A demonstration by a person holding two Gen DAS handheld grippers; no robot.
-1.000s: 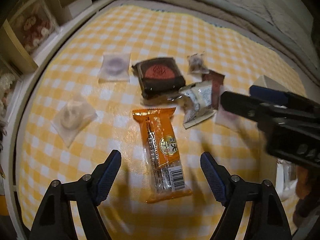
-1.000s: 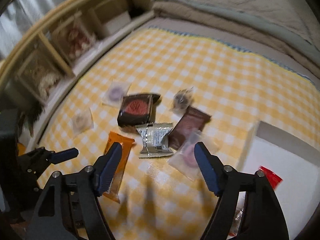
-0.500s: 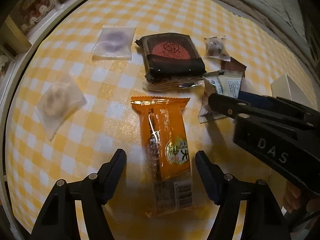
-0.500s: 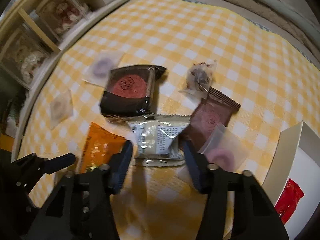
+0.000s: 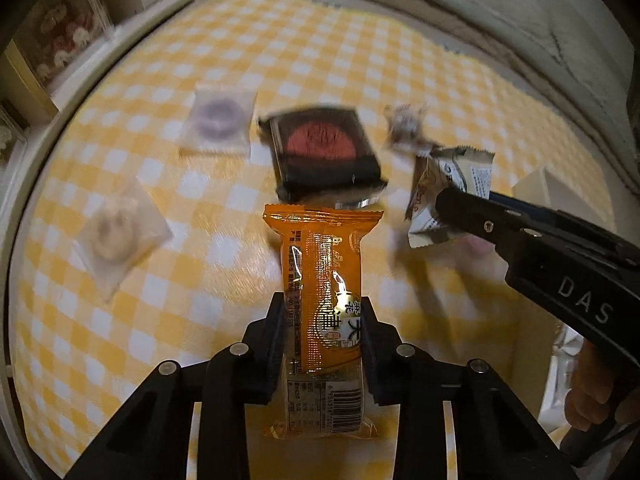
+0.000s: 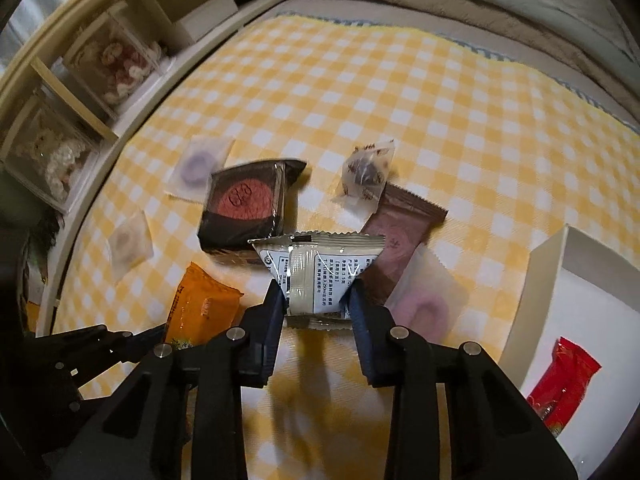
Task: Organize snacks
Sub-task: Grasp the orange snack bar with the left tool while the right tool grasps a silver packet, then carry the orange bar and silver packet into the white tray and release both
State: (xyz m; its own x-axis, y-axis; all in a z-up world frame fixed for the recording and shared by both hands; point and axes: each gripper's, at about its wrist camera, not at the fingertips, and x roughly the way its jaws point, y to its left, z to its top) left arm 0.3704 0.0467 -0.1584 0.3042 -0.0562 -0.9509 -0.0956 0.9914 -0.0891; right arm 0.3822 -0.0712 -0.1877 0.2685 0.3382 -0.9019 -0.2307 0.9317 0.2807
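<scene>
Left claw (image 5: 322, 334): just closed, pinching long orange foil snack bar (image 5: 324, 280).
Right claw (image 6: 316, 300): just closed, clamping silver-white foil packet (image 6: 320, 272).
Done: red wrapped snack (image 6: 564, 380) in white box (image 6: 548, 256).
Left: other snacks on yellow-checked surface (image 6: 400, 92).

Orange snack wrapper (image 5: 324, 304): glossy plastic film, creased. Silver-white packet (image 6: 320, 276): shiny foil-like film with crimped ends. Yellow checked tablecloth (image 6: 400, 92): smooth with slight sheen; white box (image 6: 532, 280): matt card.
</scene>
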